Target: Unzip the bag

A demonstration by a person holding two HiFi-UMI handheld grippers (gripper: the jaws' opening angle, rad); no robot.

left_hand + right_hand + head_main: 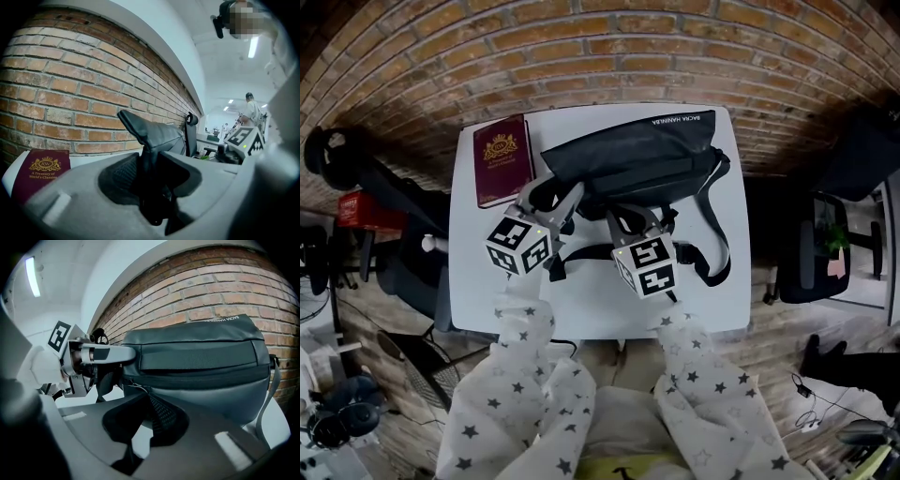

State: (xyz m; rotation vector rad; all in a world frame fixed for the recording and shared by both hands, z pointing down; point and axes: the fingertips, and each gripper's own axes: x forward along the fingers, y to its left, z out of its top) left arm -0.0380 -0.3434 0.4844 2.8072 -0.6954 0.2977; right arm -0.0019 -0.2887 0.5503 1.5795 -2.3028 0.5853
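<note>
Left gripper view: the left gripper [150, 161] is seen clamped on a raised end of the dark bag [152, 133], the fabric pinched upright between its jaws. In the right gripper view, the right gripper [147, 404] is shown with jaws drawn together on the thin zip pull [133, 386] at the left end of the zip [197, 380], which is still closed along the bag's front. The left gripper's grip on that same end of the bag is seen just beside it.

In the head view, both tools are held side by side at the near edge of the bag, the left gripper [551, 200] at its left end and the right gripper [639, 218] just to the right. The bag [637, 155] is laid across the far half of the white table [581, 305], its far side close to the table's back edge and the brick wall [609, 56]. A maroon book [502, 159] is placed flat just beside the bag's left end, near the table's left edge. The bag's strap [718, 234] is looped toward the right edge. The near strip of table is left bare in front of the star-patterned sleeves [525, 375]. An office chair [816, 253] is parked well apart on the right
</note>
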